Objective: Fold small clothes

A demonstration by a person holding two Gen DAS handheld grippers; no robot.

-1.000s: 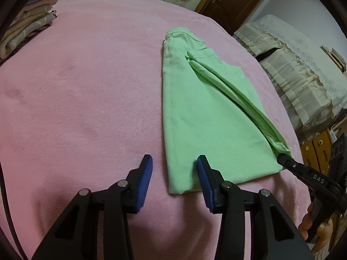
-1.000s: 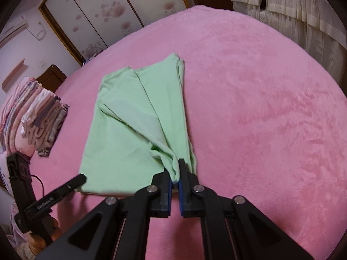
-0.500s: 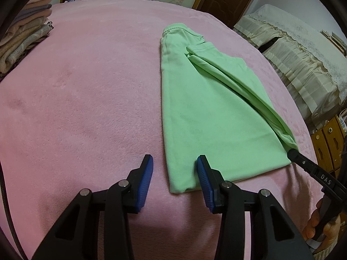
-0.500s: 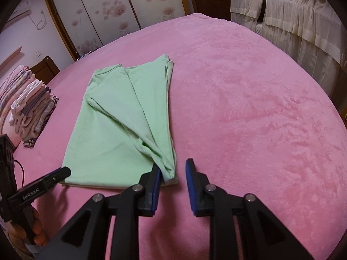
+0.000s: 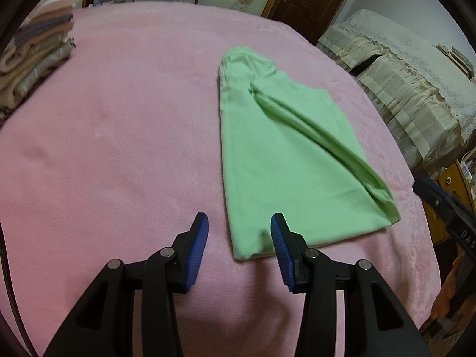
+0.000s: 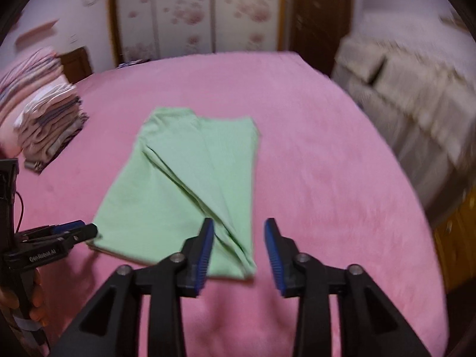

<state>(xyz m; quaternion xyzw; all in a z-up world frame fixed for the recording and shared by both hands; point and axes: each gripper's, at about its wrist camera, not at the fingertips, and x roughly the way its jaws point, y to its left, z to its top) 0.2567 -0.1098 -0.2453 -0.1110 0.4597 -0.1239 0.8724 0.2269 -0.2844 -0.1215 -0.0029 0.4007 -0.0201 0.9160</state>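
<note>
A light green garment (image 5: 285, 160) lies folded lengthwise on the pink blanket (image 5: 119, 136), with a loose fold running along its right side. My left gripper (image 5: 239, 238) is open and empty just above the garment's near left corner. My right gripper (image 6: 239, 244) is open and empty over the near right corner of the garment (image 6: 184, 196). The right gripper shows at the right edge of the left wrist view (image 5: 446, 208); the left gripper shows at the left of the right wrist view (image 6: 56, 235).
A stack of folded clothes (image 5: 32, 56) sits at the far left of the bed, also in the right wrist view (image 6: 41, 119). A cream-covered sofa (image 5: 410, 89) and a wooden cabinet (image 5: 452, 190) stand beyond the bed's right edge.
My right gripper let go of the garment's folded edge, opened wide and pulled back. The green fold now rests flat on the garment. My left gripper stayed open near the corner.
</note>
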